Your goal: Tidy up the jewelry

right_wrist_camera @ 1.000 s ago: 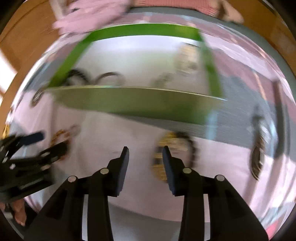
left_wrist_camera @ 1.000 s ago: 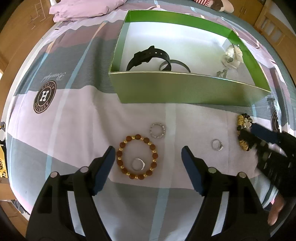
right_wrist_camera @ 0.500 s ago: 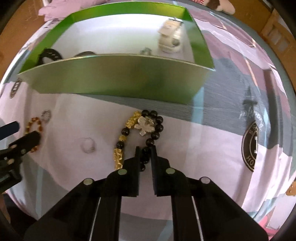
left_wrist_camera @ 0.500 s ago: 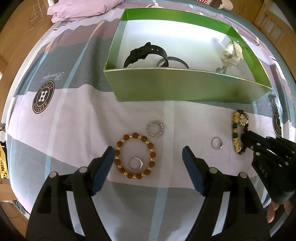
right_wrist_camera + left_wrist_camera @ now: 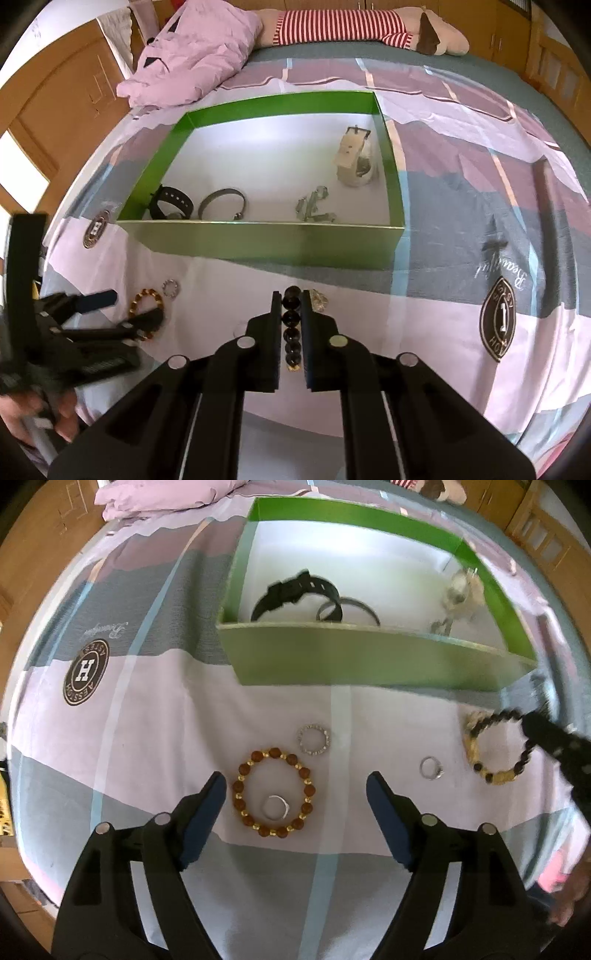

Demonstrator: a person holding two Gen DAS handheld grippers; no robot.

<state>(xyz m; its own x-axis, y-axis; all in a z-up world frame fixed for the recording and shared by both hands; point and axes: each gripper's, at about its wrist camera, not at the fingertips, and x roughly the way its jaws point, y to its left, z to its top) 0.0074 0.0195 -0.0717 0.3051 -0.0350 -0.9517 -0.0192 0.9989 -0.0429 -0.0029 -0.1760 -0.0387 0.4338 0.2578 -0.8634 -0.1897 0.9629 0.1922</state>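
My right gripper (image 5: pixel 291 300) is shut on a black and gold bead bracelet (image 5: pixel 291 334), with a row of black beads pinched between its fingers. In the left wrist view that bracelet (image 5: pixel 476 755) hangs as an open loop from the right gripper (image 5: pixel 532 725) at the far right. The left gripper (image 5: pixel 295 786) stands open low over a brown bead bracelet (image 5: pixel 256 756) with a silver ring (image 5: pixel 275 808) lying inside it. A sparkly ring (image 5: pixel 314 739) and another silver ring (image 5: pixel 431 768) lie on the bedsheet. The green box (image 5: pixel 258 243) sits just beyond.
The box holds a black watch (image 5: pixel 171 205), a grey bangle (image 5: pixel 221 201), a silver chain (image 5: pixel 314 210) and a white watch (image 5: pixel 354 162). A crumpled pink quilt (image 5: pixel 192 55) and a striped plush toy (image 5: pixel 343 26) lie behind the box. Wooden furniture rings the bed.
My right gripper came down on the black and gold bracelet, shut on it and rose, so its camera now looks down into the box. The left gripper barely moved.
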